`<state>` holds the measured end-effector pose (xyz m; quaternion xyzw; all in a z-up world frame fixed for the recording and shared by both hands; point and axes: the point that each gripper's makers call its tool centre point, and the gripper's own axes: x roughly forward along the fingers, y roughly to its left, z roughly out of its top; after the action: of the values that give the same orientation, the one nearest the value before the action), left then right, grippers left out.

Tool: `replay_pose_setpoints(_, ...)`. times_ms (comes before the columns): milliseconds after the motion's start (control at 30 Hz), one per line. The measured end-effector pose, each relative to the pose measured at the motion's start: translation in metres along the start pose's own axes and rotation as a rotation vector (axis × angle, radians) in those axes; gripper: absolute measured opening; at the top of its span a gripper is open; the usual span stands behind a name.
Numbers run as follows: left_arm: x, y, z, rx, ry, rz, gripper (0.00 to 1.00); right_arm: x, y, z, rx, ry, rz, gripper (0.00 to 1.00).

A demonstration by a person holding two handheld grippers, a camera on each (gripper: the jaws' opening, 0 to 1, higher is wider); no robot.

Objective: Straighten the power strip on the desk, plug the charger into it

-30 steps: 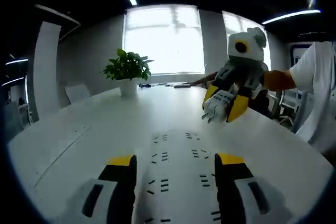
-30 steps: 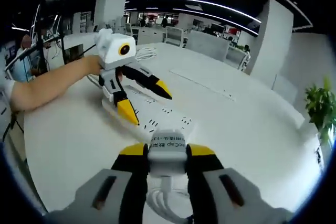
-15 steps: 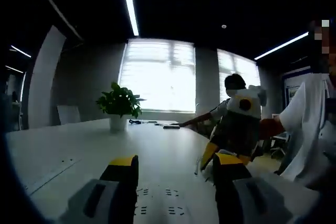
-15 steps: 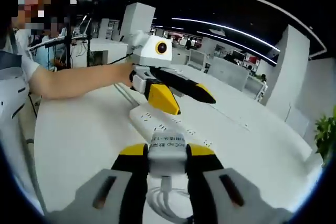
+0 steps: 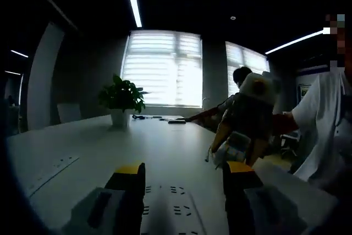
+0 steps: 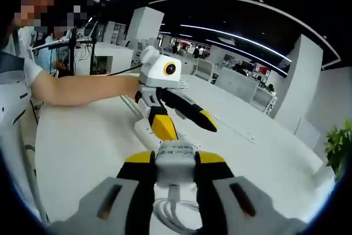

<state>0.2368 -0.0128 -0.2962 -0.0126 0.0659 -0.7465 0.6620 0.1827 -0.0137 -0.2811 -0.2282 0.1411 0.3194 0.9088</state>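
A white power strip (image 5: 165, 213) lies flat on the white desk (image 5: 82, 147), between the jaws of my open left gripper (image 5: 184, 171). In the right gripper view that left gripper (image 6: 186, 127) hovers open just above the power strip (image 6: 141, 129), held by a person's bare forearm. My right gripper (image 6: 175, 158) is shut on a white charger (image 6: 176, 160), whose cable (image 6: 170, 213) loops below it. In the left gripper view the right gripper (image 5: 234, 149) hangs above the desk to the right, the charger (image 5: 232, 148) showing between its yellow tips.
A potted plant (image 5: 121, 100) stands at the far end of the desk before bright windows. A person in a white shirt (image 5: 324, 130) is at the right. Other desks and monitors (image 6: 242, 75) fill the room beyond the long desk (image 6: 264, 152).
The left gripper has tilted up from looking down on the strip to looking level along the desk. The right gripper with the charger has come lower and nearer the left one.
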Motion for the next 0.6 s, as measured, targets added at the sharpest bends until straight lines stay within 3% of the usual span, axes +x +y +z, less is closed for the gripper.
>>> replay_pose_setpoints(600, 0.0021, -0.0015, -0.0076, -0.019, 0.024, 0.003, 0.58, 0.0055, -0.0019, -0.0040, 0.011, -0.009, 0.014, 0.27)
